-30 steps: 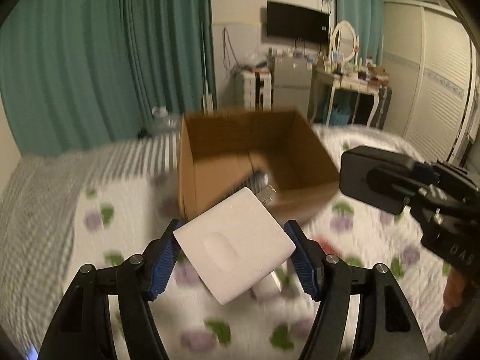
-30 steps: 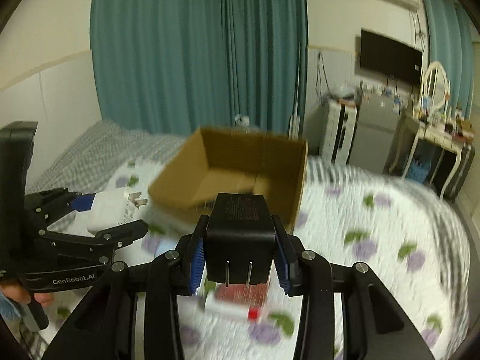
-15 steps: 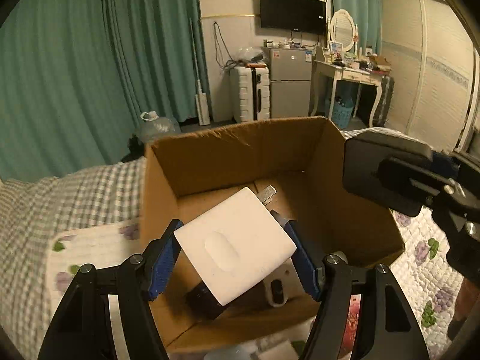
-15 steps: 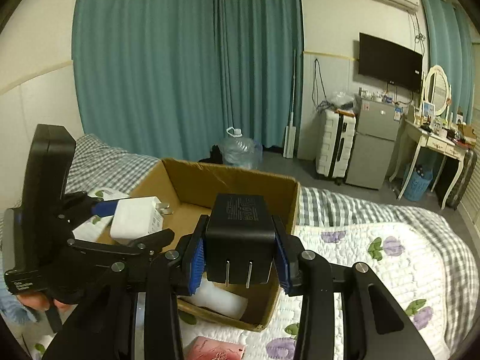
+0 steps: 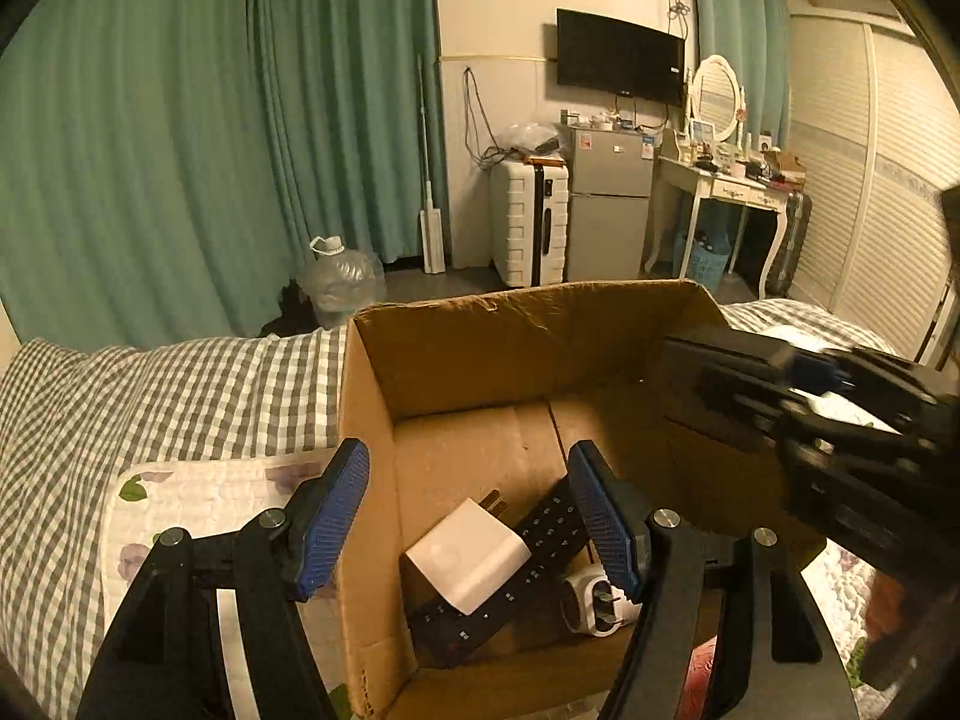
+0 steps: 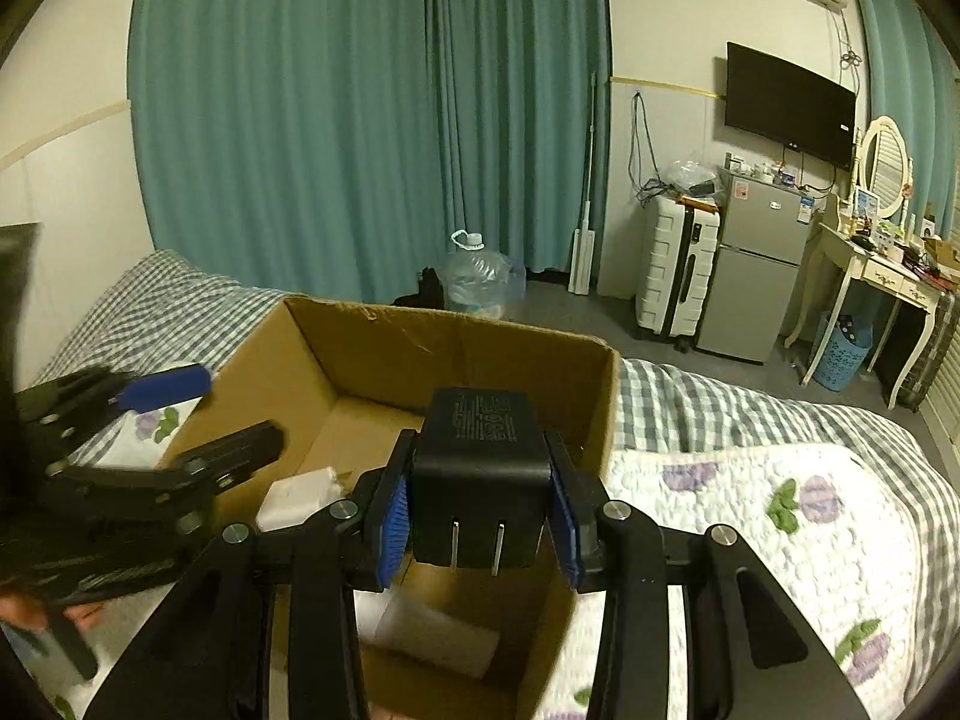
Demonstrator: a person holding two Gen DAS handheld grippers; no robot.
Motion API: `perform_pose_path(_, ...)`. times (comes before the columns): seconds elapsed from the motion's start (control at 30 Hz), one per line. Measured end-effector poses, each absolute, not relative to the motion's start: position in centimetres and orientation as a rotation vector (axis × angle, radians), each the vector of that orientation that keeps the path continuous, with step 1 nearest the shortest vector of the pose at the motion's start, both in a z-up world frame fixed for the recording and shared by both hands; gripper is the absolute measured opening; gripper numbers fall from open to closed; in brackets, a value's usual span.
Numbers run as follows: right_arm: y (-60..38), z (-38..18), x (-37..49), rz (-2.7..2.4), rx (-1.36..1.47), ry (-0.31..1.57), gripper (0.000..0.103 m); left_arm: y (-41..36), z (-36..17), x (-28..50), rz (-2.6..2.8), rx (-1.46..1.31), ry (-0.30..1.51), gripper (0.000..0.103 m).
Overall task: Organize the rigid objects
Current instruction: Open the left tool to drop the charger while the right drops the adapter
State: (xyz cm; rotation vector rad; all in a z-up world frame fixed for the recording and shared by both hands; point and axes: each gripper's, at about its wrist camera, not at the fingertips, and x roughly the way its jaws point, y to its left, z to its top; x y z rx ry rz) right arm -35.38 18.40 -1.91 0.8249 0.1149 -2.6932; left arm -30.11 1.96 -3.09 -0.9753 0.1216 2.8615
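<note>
The cardboard box [image 5: 480,372] fills the lower middle of both wrist views, sitting on the checked and flowered bedding [image 6: 750,498]. It is the collecting place, and it already holds several rigid items.

The left gripper [image 5: 474,510] hangs over the box's near left corner with its jaws spread wide and nothing between them. The right gripper [image 6: 477,516] is clenched on the black adapter [image 6: 480,474], 2 prongs pointing back toward the camera, held above the box's near right part.

In the bottom centre of the left view a black remote [image 5: 510,576] lies slanted on the box floor. The white charger [image 5: 465,558] rests on top of it, prongs toward the far wall. A smaller white plug [image 5: 597,597] sits just beside the remote's right side.

The step in hand looks like depositing: the white charger is in, the black adapter is not yet. The next move likely calls for lowering the right gripper inside the walls and releasing over bare cardboard.
</note>
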Motion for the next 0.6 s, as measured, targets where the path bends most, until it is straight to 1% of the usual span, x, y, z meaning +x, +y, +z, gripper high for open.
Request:
perform_pose_path(0.07, 18.4, -2.4, -35.9, -2.712, 0.823, 0.104, 0.040, 2.0, -2.9, -29.9, 2.860, -0.976, 0.125, 0.072)
perform_pose_path(0.1, 18.6, -2.3, -35.6, -2.731, 0.798, 0.090, 0.050, 2.0, -2.9, -29.6, 2.860, -0.974, 0.126, 0.072)
perform_pose_path(0.13, 18.8, -2.1, -35.2, -2.743, 0.774, 0.074, 0.067, 2.1, -2.7, -29.3, 2.860, -0.972, 0.126, 0.072)
perform_pose_path(0.17, 18.9, -1.8, -34.8, -2.751, 0.751, 0.057, 0.073, 2.0, -2.6, -28.9, 2.859, -0.967, 0.124, 0.072)
perform_pose_path(0.2, 19.3, -1.2, -34.1, -2.753, 0.732, 0.041, 0.078, 2.0, -2.4, -28.5, 2.858, -0.962, 0.121, 0.072)
perform_pose_path(0.37, 20.4, 0.7, -31.1, -2.782, 0.773, 0.057, 0.080, 1.3, -0.7, -25.0, 2.870, -0.951, 0.092, 0.072)
perform_pose_path(0.43, 21.0, 1.4, -29.6, -2.790, 0.799, 0.049, 0.086, 0.9, -0.2, -23.7, 2.884, -0.958, 0.089, 0.072)
perform_pose_path(0.5, 21.7, 1.9, -28.1, -2.786, 0.819, 0.040, 0.087, 0.2, 0.3, -22.1, 2.901, -0.962, 0.099, 0.072)
perform_pose_path(0.6, 22.0, 2.3, -25.3, -2.790, 0.854, 0.077, 0.089, -0.5, 1.0, -19.9, 2.926, -0.963, 0.095, 0.072)
